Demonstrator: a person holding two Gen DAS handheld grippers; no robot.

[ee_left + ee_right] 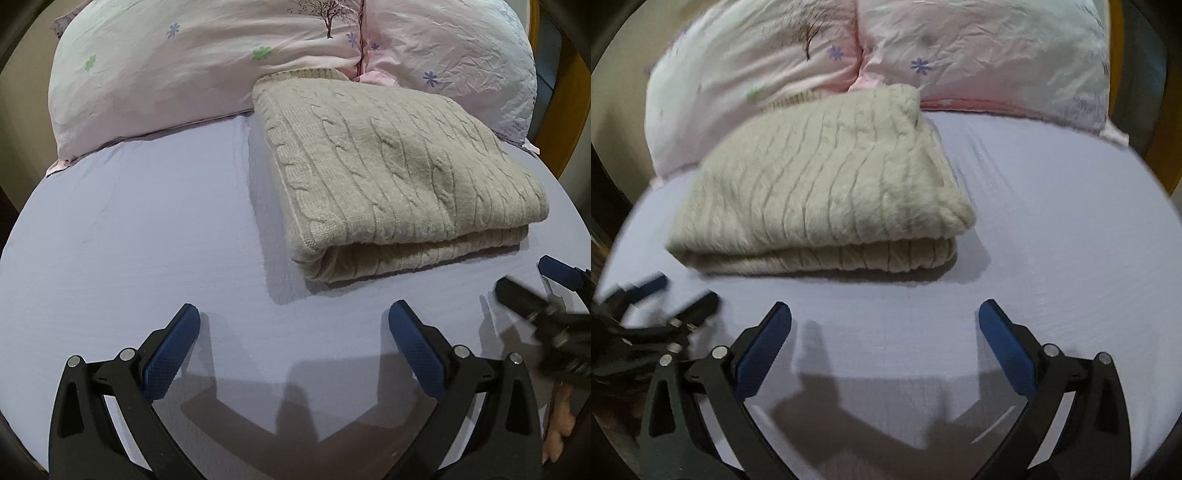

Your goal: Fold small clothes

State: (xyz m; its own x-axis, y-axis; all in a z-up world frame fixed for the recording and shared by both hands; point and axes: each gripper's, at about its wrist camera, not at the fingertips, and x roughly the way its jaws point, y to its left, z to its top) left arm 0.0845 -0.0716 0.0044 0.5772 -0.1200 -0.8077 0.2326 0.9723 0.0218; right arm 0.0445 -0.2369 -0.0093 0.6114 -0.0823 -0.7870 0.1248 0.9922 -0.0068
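Note:
A beige cable-knit sweater (391, 177) lies folded into a thick rectangle on the lavender bed sheet (147, 229); it also shows in the right wrist view (827, 192). My left gripper (293, 314) is open and empty, hovering over the sheet just in front of the sweater's near left corner. My right gripper (884, 314) is open and empty, in front of the sweater's near right edge. The right gripper also shows blurred at the right edge of the left wrist view (532, 288), and the left gripper at the left edge of the right wrist view (676, 291).
Two pink floral pillows (192, 70) (454, 51) lie behind the sweater against the headboard. A wooden bed frame (576, 96) borders the right side. The sheet (1052, 229) spreads to the right of the sweater.

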